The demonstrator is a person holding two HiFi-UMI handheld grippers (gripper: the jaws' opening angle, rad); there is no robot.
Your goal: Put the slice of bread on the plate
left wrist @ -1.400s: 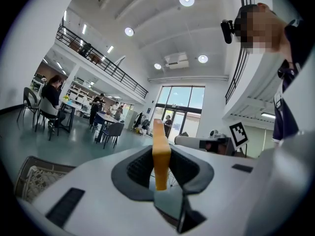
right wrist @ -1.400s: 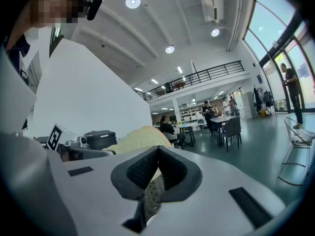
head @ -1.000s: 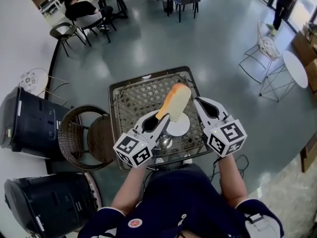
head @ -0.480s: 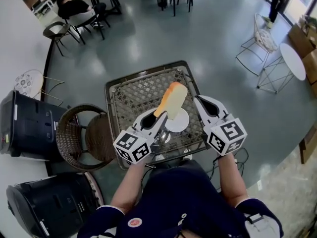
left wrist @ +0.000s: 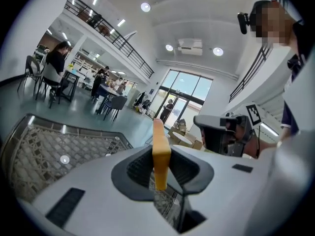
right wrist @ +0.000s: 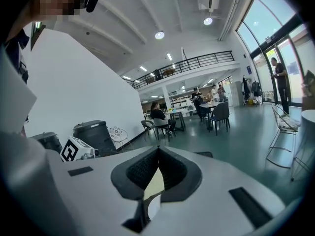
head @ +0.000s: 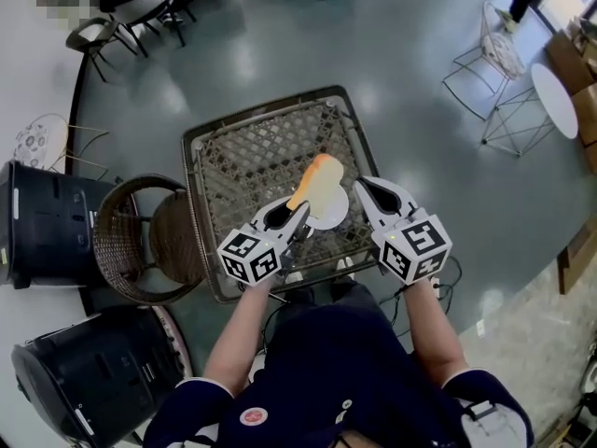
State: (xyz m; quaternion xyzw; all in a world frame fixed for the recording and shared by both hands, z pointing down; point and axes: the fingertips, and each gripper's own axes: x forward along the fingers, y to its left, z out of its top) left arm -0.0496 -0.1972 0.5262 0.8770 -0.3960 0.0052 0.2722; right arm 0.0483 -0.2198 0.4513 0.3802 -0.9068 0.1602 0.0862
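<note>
Head view: L gripper [head: 300, 215] is clamped on the bread slice [head: 315, 183]. The slice stands up at a slant, its lower end over the white plate [head: 334, 215] on the mesh table [head: 242, 157]; can't tell if it touches. R gripper [head: 360, 185] is just beside the plate's right edge, tips pinched together. A wicker chair [head: 140, 241] stands left of the table, w/ black bins [head: 37, 222] further left.

Left gripper view: the jaws squeeze the slice [left wrist: 160, 151] edge-on, and it sticks up past the tips. Mesh tabletop [left wrist: 54, 151] lies to the left, R gripper [left wrist: 221, 132] to the right.

Right gripper view: the jaws meet tip to tip [right wrist: 157, 154], gripping nothing. Thru the slot below show a pale bit of slice [right wrist: 155, 183] and plate rim [right wrist: 153, 205].
</note>
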